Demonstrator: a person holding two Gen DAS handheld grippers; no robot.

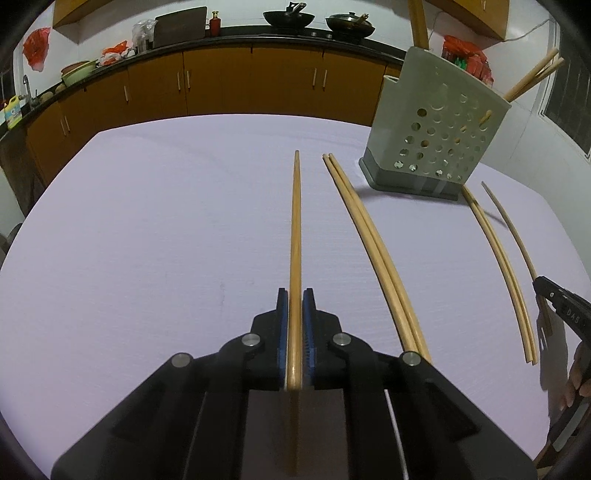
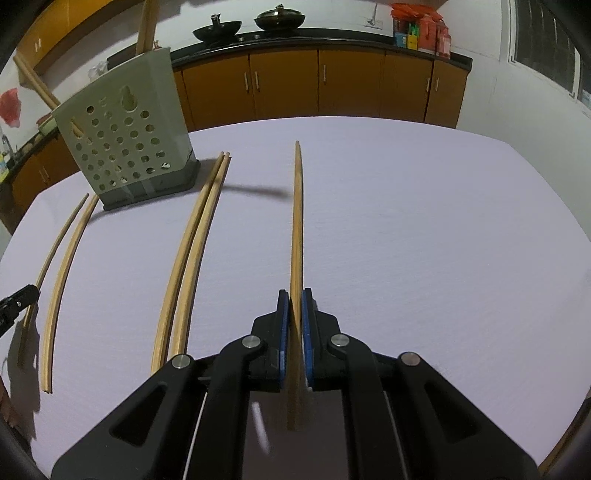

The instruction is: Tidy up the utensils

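My left gripper (image 1: pixel 295 295) is shut on one wooden chopstick (image 1: pixel 296 221), which points straight ahead above the white table. The right gripper (image 2: pixel 294 295) is likewise shut on a chopstick (image 2: pixel 297 221), its tip lifted and casting a shadow. Two pairs of chopsticks lie on the table between the grippers: one pair (image 1: pixel 369 240) nearer my left gripper, the other (image 2: pixel 192 258) nearer my right. A grey perforated utensil holder (image 1: pixel 436 129) (image 2: pixel 122 140) stands behind them with several chopsticks (image 1: pixel 535 77) sticking out of it. Each view catches the other gripper at its edge (image 1: pixel 546 291) (image 2: pixel 20 297).
The white table (image 1: pixel 147 221) spreads wide to the left in the left view and to the right (image 2: pixel 443 240) in the right view. Orange cabinets and a dark counter with woks (image 1: pixel 288 16) run along the back wall. A hand (image 1: pixel 576 376) shows at the right edge.
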